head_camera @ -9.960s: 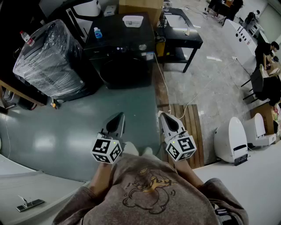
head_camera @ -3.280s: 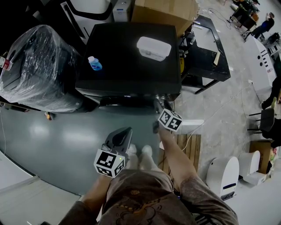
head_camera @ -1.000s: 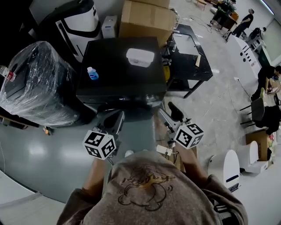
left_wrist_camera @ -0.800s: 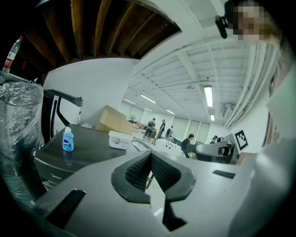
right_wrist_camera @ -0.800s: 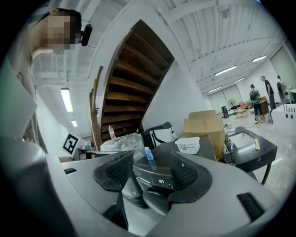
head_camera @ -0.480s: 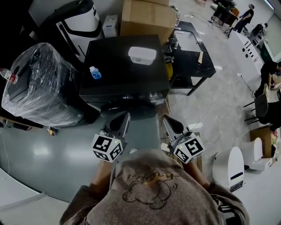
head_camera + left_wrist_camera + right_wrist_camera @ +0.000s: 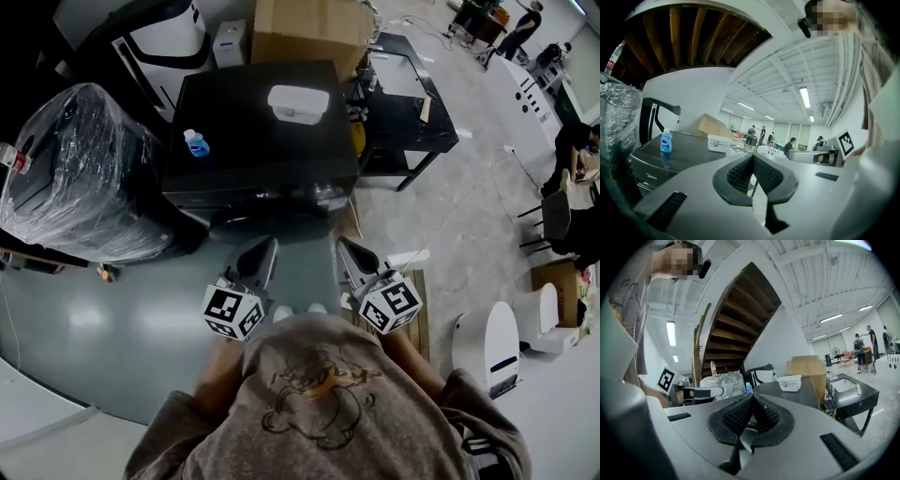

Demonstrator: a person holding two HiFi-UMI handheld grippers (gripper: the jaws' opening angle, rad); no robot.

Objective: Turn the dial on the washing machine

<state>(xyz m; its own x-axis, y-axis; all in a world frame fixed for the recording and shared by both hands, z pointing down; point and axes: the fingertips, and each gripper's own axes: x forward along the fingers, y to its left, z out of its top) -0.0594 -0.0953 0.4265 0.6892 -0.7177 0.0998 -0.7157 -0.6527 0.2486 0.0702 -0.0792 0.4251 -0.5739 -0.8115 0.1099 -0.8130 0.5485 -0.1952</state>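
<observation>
The black washing machine (image 7: 262,122) stands ahead of me, seen from above in the head view. Its dial shows only as a small pale spot (image 7: 324,191) on the front panel. Both grippers hang side by side in front of my chest, short of the machine and touching nothing. My left gripper (image 7: 262,251) is shut and empty; its pads (image 7: 740,173) meet in the left gripper view. My right gripper (image 7: 350,251) is also shut with nothing between its pads (image 7: 764,414). The machine's top (image 7: 801,392) shows beyond the right jaws.
A blue bottle (image 7: 194,142) and a white box (image 7: 298,103) sit on the machine's top. A plastic-wrapped appliance (image 7: 80,169) stands at its left, a cardboard box (image 7: 309,23) behind and a black table (image 7: 403,89) at its right. White units (image 7: 487,342) stand far right.
The right gripper's jaws have gone from spread to shut, and it has drawn back level with the left gripper. The left gripper has shifted slightly right.
</observation>
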